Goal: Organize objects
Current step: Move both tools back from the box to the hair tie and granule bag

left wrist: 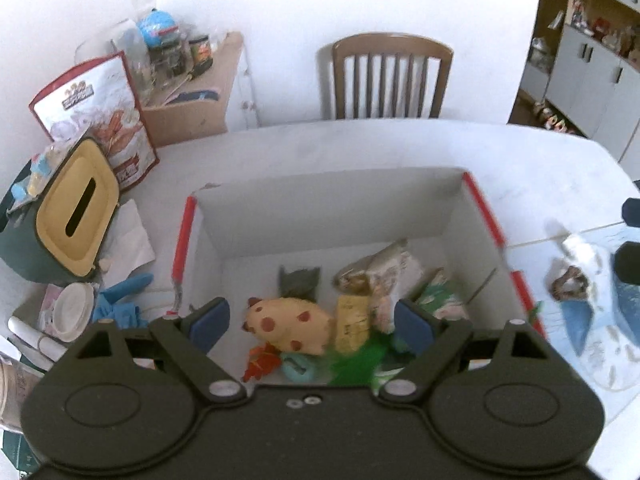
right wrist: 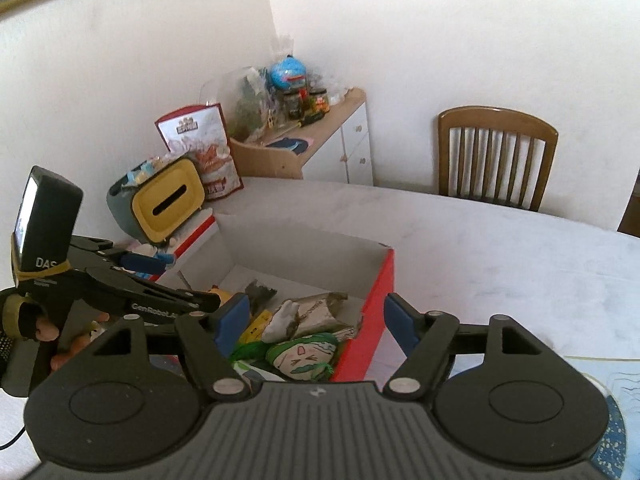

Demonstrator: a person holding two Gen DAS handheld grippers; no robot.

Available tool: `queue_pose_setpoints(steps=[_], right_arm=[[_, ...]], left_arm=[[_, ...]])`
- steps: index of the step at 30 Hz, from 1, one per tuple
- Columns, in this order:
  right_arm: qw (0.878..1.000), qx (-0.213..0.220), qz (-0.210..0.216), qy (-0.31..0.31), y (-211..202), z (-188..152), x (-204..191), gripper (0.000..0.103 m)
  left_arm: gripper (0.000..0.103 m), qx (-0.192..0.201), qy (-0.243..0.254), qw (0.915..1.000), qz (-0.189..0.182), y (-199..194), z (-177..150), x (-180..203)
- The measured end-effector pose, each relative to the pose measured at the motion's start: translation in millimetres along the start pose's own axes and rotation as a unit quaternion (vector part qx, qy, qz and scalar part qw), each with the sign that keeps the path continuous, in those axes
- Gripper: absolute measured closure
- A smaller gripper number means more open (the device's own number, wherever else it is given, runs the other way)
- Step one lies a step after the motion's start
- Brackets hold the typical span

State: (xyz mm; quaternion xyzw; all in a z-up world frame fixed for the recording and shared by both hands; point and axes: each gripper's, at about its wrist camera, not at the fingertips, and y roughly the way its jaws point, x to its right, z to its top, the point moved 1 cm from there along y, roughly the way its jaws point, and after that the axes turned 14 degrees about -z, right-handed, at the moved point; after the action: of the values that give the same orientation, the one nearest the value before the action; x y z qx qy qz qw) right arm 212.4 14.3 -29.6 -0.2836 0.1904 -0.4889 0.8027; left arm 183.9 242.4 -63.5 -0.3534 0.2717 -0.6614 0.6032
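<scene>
Hovering over the red-and-white box [left wrist: 452, 200] on the table [left wrist: 360, 144], left gripper [left wrist: 308, 320] and right gripper [right wrist: 316, 320] both gape, empty. Spotted toy [left wrist: 290, 326] and snack packets [left wrist: 384, 276] lie inside. Risk: a finger clipping the box wall, shifting it. Legible: "GenRobot" and "DAS" on left gripper's body.

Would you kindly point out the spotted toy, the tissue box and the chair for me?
spotted toy [left wrist: 290, 326], left wrist view, on its yellow body.
tissue box [left wrist: 74, 206], left wrist view, on its yellow lid beside the slot.
chair [right wrist: 496, 120], right wrist view, on the top rail of its back.
</scene>
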Motion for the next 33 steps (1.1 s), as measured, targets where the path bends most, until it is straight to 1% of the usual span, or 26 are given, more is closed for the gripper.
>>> queue_pose_setpoints(steps=[5, 8, 14, 20, 26, 33], right_arm=[[1.0, 0.01, -0.004, 0.012, -15, -3, 18, 0.028], [1.0, 0.015, -0.008, 0.021, -22, -6, 32, 0.027], [0.999, 0.013, -0.024, 0.041, -29, -15, 64, 0.026], [0.997, 0.009, -0.043, 0.06, -32, -30, 100, 0.026], [0.995, 0.003, -0.069, 0.066, -33, -52, 140, 0.023], [0.991, -0.02, -0.1, 0.084, -25, -72, 188, 0.023]], left_arm=[[0.013, 0.019, -0.001, 0.9995, -0.024, -13, 2, 22], [0.01, 0.028, 0.008, 0.999, -0.034, -19, 3, 39], [0.01, 0.035, 0.021, 0.9974, -0.059, -19, 4, 71], [0.008, 0.032, 0.03, 0.9958, -0.08, -10, 2, 103], [0.001, 0.034, 0.041, 0.9938, -0.097, 1, -1, 135], [0.001, 0.024, 0.037, 0.9913, -0.124, 24, -4, 168]])
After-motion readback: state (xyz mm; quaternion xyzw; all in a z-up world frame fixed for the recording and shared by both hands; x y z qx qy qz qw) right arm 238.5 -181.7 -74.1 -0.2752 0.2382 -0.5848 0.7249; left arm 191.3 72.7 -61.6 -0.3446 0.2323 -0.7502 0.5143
